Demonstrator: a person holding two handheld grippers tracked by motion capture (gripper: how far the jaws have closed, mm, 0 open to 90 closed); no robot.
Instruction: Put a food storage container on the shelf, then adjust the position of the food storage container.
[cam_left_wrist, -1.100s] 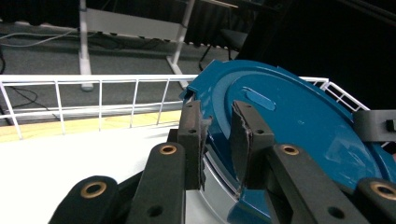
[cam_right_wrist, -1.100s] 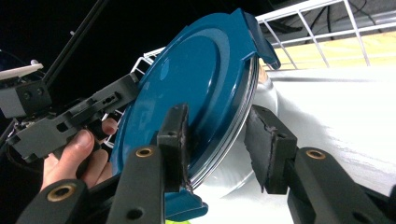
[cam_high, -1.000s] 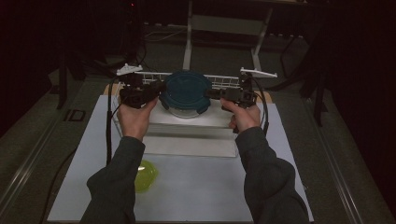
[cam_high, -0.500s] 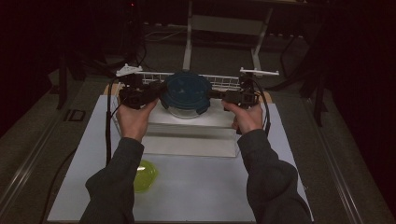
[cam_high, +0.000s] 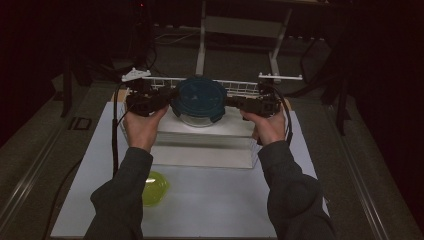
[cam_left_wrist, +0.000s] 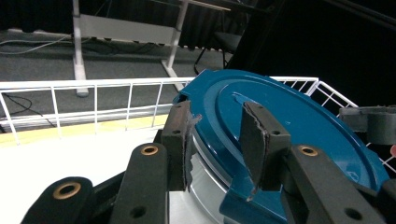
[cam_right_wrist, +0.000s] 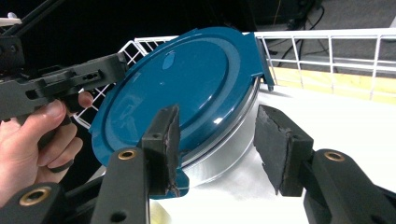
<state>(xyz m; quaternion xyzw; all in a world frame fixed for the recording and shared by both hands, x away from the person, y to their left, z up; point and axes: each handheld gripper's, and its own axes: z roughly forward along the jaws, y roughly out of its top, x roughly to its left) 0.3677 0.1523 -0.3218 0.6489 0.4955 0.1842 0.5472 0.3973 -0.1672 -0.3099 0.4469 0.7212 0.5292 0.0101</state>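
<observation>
**Both grips loosen on the container**

The left hand-held gripper (cam_high: 162, 102) has just been opening its jaws; the blue lid (cam_high: 199, 97) edge sits between them, pads a little off it. The right hand-held gripper (cam_high: 232, 103) has just been opening too, its jaws now spread wide about the container (cam_right_wrist: 219, 140) rim without pressing.
</observation>
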